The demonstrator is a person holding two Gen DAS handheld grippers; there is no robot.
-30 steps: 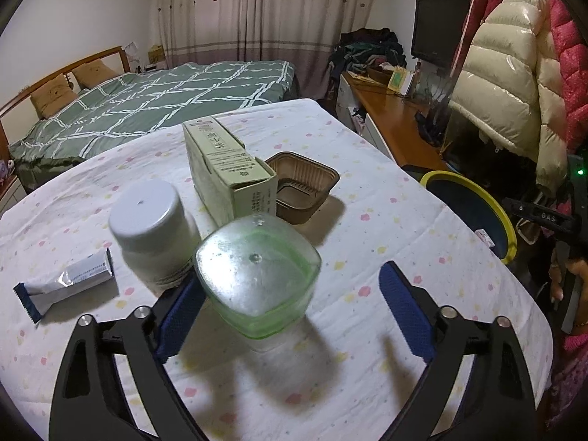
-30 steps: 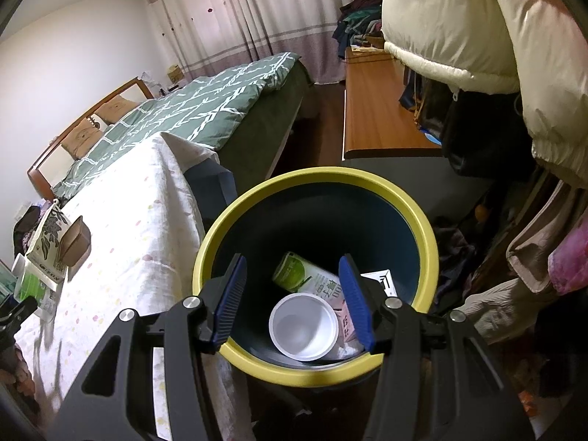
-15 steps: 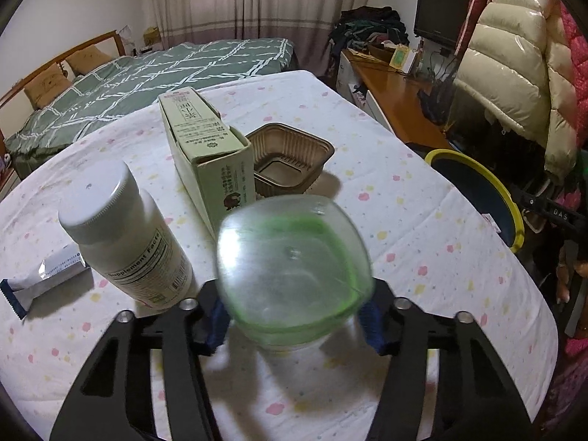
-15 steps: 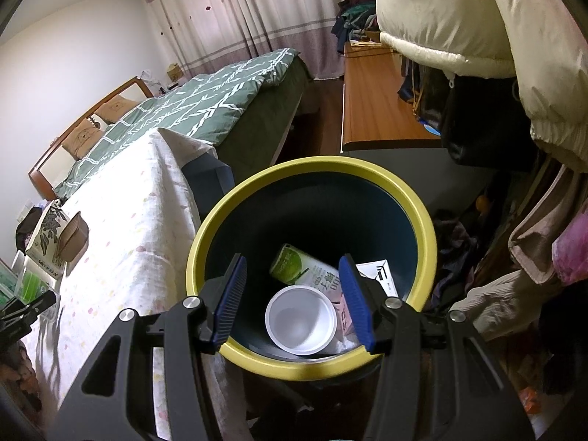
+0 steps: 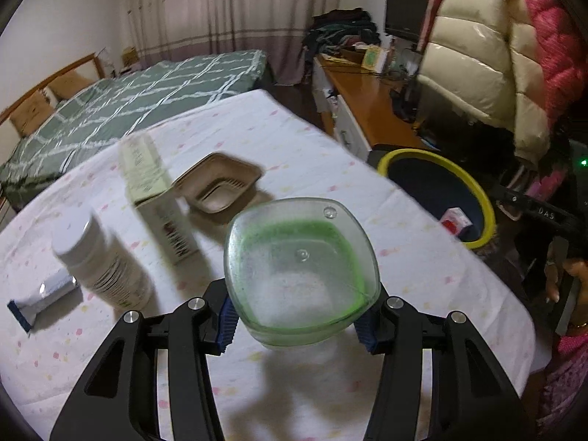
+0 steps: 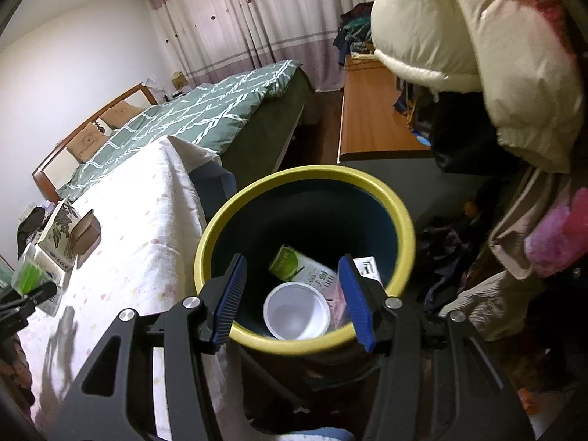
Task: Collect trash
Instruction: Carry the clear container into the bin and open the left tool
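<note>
Our left gripper (image 5: 296,325) clamps the clear green-tinted plastic cup (image 5: 299,270) above the spotted white tablecloth (image 5: 415,272). We should carry it level over the yellow-rimmed dark bin (image 5: 474,198) before letting go. Our right gripper (image 6: 292,303) hangs half-open and empty above that bin.

Left gripper (image 5: 297,321): black frame, blue ribbed fingers (image 5: 225,321), angled downward over the surface. Fingers clamped on both sides of a clear, green-tinted plastic container (image 5: 299,270), which hangs clear of the surface.

Right gripper (image 6: 292,296): same black frame, blue ribbed fingers (image 6: 229,299), also pitched downward. Fingers parted, nothing between them.

In the left wrist view, the person's right hand (image 5: 562,275) shows at the right edge, wrapped around that gripper's black handle.
</note>
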